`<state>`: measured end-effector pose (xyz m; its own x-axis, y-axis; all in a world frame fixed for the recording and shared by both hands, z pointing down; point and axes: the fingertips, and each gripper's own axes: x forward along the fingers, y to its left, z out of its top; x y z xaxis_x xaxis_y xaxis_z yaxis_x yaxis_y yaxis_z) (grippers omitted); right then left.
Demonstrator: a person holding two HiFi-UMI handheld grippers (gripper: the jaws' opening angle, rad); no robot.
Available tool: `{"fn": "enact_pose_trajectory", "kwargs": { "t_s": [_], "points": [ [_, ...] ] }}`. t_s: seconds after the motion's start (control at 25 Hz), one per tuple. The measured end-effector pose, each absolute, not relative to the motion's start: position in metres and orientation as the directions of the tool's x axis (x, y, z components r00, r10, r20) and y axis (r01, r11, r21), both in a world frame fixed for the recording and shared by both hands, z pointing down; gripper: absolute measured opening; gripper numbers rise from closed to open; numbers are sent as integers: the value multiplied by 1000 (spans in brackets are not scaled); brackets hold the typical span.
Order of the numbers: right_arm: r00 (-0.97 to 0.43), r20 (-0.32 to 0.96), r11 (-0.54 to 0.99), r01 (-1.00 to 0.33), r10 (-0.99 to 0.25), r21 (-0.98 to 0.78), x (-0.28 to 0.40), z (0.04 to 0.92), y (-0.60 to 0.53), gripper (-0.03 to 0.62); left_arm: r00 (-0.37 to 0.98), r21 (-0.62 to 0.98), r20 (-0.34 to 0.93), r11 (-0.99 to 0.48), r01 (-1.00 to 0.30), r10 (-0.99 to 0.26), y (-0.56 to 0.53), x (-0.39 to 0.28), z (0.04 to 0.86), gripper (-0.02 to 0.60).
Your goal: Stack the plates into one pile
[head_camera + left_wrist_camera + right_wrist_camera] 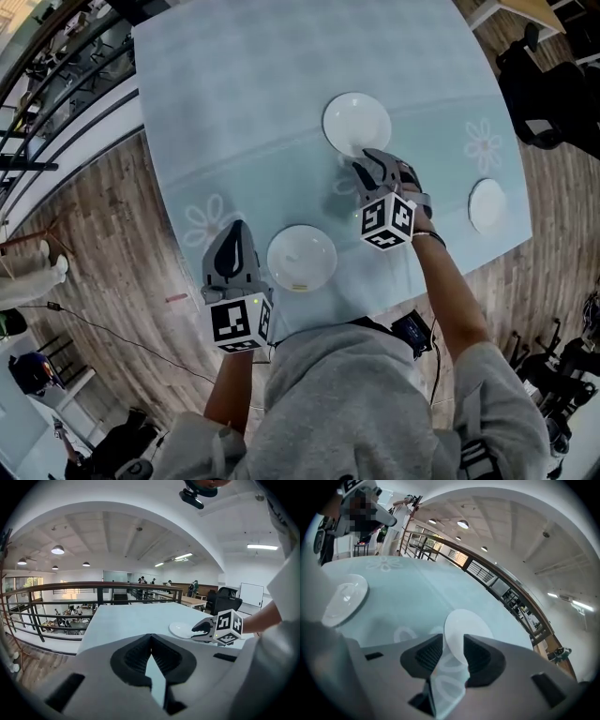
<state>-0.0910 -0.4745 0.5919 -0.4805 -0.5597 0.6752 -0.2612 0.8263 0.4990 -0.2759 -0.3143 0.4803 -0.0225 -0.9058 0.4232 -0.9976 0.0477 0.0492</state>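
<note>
The table [234, 94] in front of me is covered by a pale blue-green cloth [281, 159] with a faint check. A white flower motif [484, 145] is printed towards its right side and another [204, 221] near its left edge. Three white plates lie on the cloth, well apart from one another. The far plate [356, 123] sits near the middle. The near plate [301, 257] lies close to the edge nearest my body. The small plate [487, 205] rests out on my right, near that edge.
</note>
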Motion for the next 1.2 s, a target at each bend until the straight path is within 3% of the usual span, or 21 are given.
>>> {"fn": "enact_pose_trajectory", "kwargs": {
  "t_s": [0.4,0.6,0.92,1.2],
  "points": [
    [-456,678,805,-171,-576,569,-106,614,-487,140,13,87,463,30,-996,-886,-326,-283,510,18],
    [-430,701,804,-111,-569,584,-110,618,-477,60,34,103,469,16,-995,-883,-326,-280,513,18],
    [-403,672,750,-57,-621,659,-111,621,-476,43,54,106,464,-5,-994,-884,-323,-269,506,18],
    [-463,616,749,-189,-638,634,-113,569,-472,32,38,83,406,-5,-997,-913,-312,-267,474,18]
  ]
}}
